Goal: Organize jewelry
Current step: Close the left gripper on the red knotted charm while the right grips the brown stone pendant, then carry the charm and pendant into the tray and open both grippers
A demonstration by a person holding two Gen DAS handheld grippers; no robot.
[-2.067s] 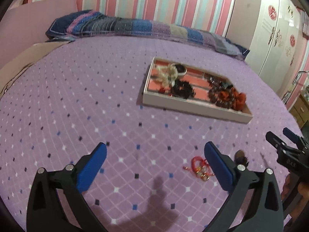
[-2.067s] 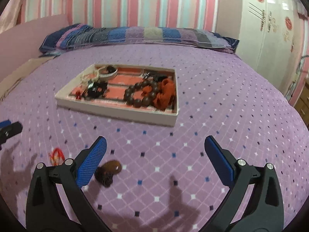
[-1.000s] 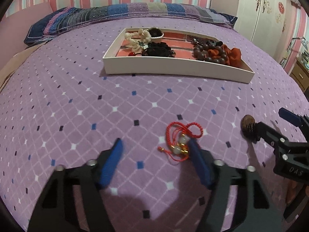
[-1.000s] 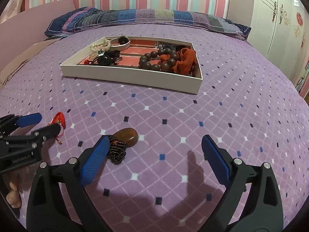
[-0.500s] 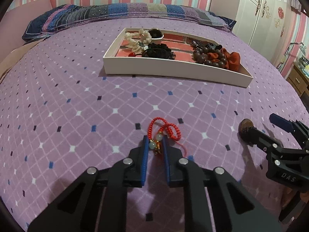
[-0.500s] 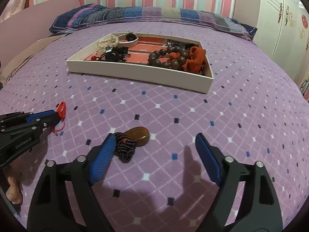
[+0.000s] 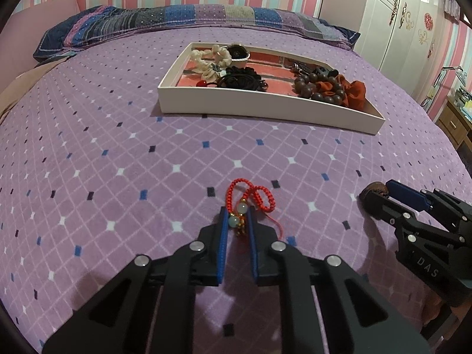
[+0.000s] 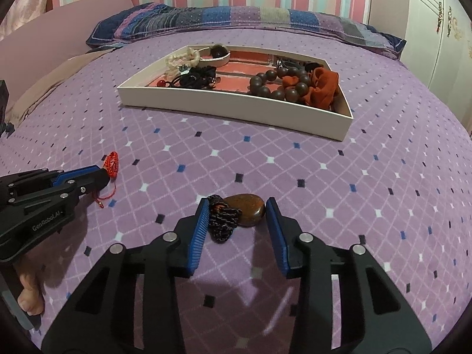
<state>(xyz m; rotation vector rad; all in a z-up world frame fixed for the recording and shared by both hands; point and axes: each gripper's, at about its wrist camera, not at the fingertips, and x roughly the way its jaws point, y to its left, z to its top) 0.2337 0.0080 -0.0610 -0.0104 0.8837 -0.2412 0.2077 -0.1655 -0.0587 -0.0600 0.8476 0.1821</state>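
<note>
I am working over a purple bed cover (image 7: 118, 153) with little diamond shapes on it. My left claw (image 7: 236, 221) is pinching the red string bracelet (image 7: 250, 197), with its pale green beads sitting right between the blue pads (image 7: 222, 236). The red loops are lying on the bed just past the tips of that claw, on the side toward the white tray (image 7: 265, 109).

My right claw (image 8: 237, 215) is down on the bed too, with its pads (image 8: 200, 224) partly spread on both sides of the brown stone pendant (image 8: 249, 206). The pendant's dark cord (image 8: 221, 219) is bunched up and touching the left pad. The right pad is just beside the stone, and I cannot tell if it is touching it.

The white tray is sitting farther up the bed, well apart from both claws. Inside the tray, the cream beads (image 7: 206, 62) and a black hair tie (image 7: 239, 81) are lying at its left end. The big brown bead bracelet (image 8: 277, 85) and an orange scrunchie (image 8: 323, 87) are lying at its right end.

Behind the tray, a striped pillow (image 8: 236, 17) is lying along the head of the bed. In the right wrist view, the left claw is showing to the left of the pendant, with the red string poking out of its tip
</note>
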